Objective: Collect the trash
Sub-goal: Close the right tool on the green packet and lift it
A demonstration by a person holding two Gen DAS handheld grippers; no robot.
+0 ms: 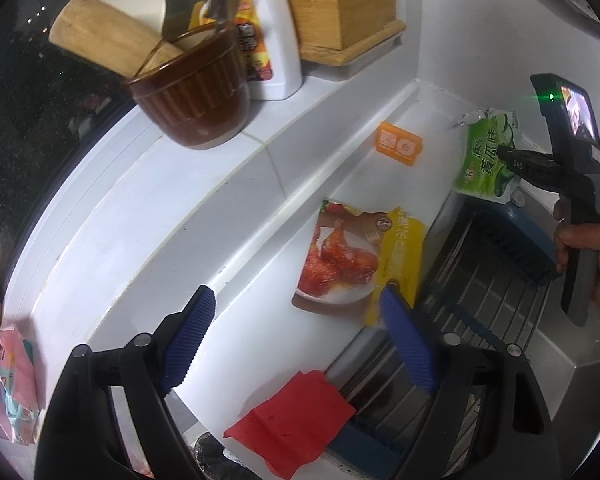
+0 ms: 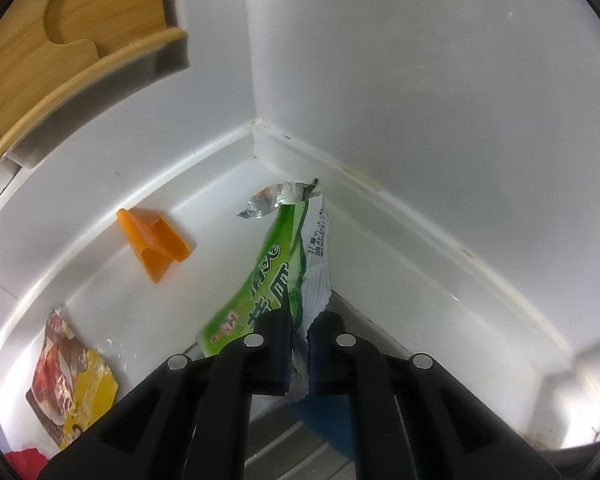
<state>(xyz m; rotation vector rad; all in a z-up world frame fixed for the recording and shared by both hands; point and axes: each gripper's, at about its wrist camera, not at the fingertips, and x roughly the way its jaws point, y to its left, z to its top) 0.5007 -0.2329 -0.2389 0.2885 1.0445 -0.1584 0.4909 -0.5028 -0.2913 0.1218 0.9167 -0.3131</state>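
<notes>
Currently right gripper pinches green wrapper at lower edge, in counter corner beside sink. Left gripper spread, holding nothing, hovering near chicken packet by sink's rim. I judge: lift green wrapper straight, keep pinch firm; foil is slippery, torn top may snag.

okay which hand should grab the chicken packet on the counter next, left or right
Left. The left gripper is open, and the chicken packet lies flat just ahead, one fingertip already near its yellow edge. The right gripper is shut on the green cucumber-flavour wrapper in the corner, so it is occupied.
</notes>
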